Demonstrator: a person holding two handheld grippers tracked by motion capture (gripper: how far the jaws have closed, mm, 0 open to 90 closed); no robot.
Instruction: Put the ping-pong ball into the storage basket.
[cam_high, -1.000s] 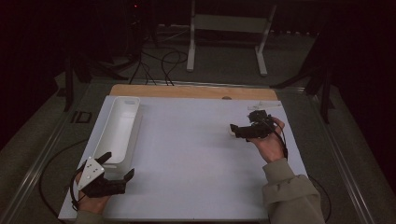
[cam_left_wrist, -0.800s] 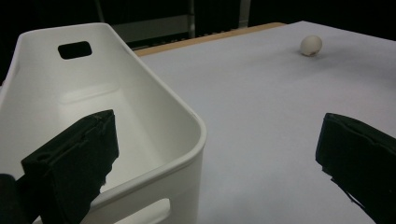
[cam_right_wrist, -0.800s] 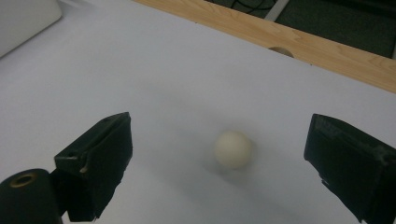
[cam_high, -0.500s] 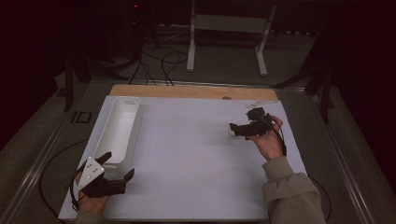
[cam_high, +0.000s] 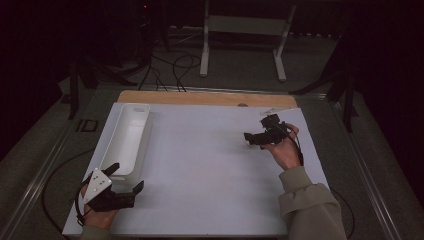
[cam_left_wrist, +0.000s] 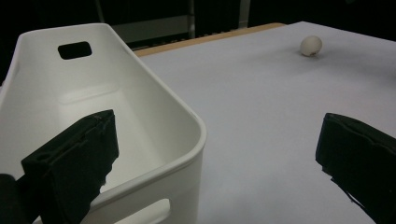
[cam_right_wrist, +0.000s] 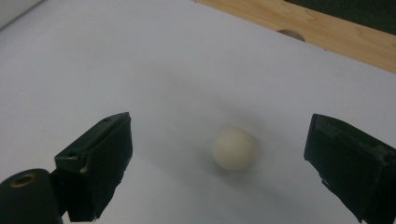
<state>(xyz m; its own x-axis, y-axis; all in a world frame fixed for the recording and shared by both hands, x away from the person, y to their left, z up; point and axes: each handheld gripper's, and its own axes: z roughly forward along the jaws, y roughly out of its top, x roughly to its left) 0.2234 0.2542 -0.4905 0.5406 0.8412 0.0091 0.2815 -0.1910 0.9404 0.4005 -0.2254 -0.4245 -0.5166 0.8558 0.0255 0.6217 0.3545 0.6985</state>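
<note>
Two black jaws of the right gripper (cam_right_wrist: 219, 163) stood wide apart with nothing between their pads, and in the right gripper view a small cream ball (cam_right_wrist: 233, 148) lay on the white table sheet (cam_right_wrist: 140, 60) just ahead of the gap, nearer the jaw at that view's right than the other, touching neither. In the high view the right gripper (cam_high: 252, 138) was held over the far right part of the sheet, the person's hand (cam_high: 282, 150) behind it and a grey-green sleeve (cam_high: 310, 210) running down to the bottom edge. Beyond the ball, in the right gripper view, the sheet ended at a strip of bare wood (cam_right_wrist: 327, 32).

At the near left corner, the left gripper (cam_high: 127, 180) also had its jaws spread open and empty. In its own view one jaw hung over the near end of a long white bin (cam_left_wrist: 154, 112), inside the rim, while the other stood over the bare sheet beside it; whether either touched the bin could not be told. The bin had a handle slot in its far wall and lay lengthwise along the left side of the sheet. From the left gripper view the ball (cam_left_wrist: 311, 45) sat well apart, far across the sheet.
</note>
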